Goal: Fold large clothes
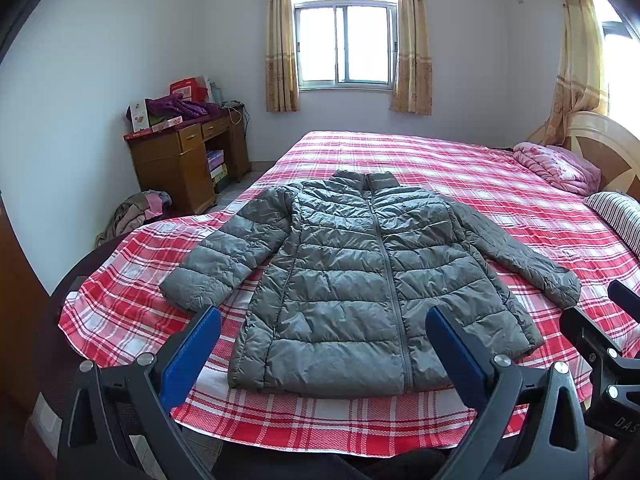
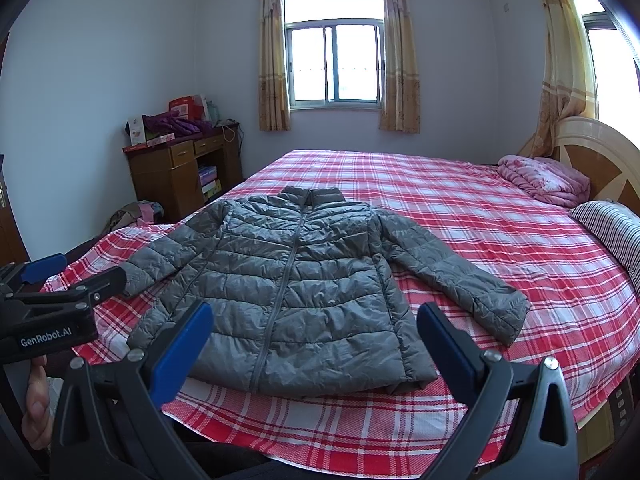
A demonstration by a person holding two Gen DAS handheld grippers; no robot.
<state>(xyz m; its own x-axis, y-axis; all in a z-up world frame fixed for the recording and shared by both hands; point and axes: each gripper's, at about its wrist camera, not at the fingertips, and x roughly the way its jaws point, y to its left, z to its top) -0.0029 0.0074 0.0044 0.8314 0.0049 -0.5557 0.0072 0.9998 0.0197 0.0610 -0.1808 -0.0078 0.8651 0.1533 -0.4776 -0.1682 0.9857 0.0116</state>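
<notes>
- Both tongs are spread wide and holding nothing: the left gripper [image 1: 322, 346] hangs over the near edge of the bed, and the right gripper [image 2: 314, 340] sits just beside it at about the same height, blue pads facing the jacket.
- From the right wrist view you can see the left tool off to the side with a hand [image 2: 38, 408] wrapped round its handle.
- So the grey puffer jacket [image 1: 352, 280] is lying face up on the red plaid bedsheet [image 1: 460, 184], zipped shut, collar pointing away toward the window [image 1: 344, 44], hem toward the near edge, both sleeves splayed out and angled down.
- It's near the foot-side corner of the bed, well apart from the pink quilt [image 1: 558, 168] and striped pillow [image 1: 618, 216] up by the headboard.
- Nothing folded yet as far as I can tell, so this looks like the very start.
- Handling guess: super light, soft and puffy, with a shiny shell that's probably slippery. It'll likely spring back and slide instead of holding a crease.
- Where I'd grab: pinch the left sleeve cuff [image 1: 184, 292] and right sleeve cuff [image 2: 502, 316] at the stitched edges, since seams give the pads something to bite, then bring the sleeves across the chest.
- For the body fold, I'd go for the hem corners, not the fat quilted middle, which would probably squish and slip out.
</notes>
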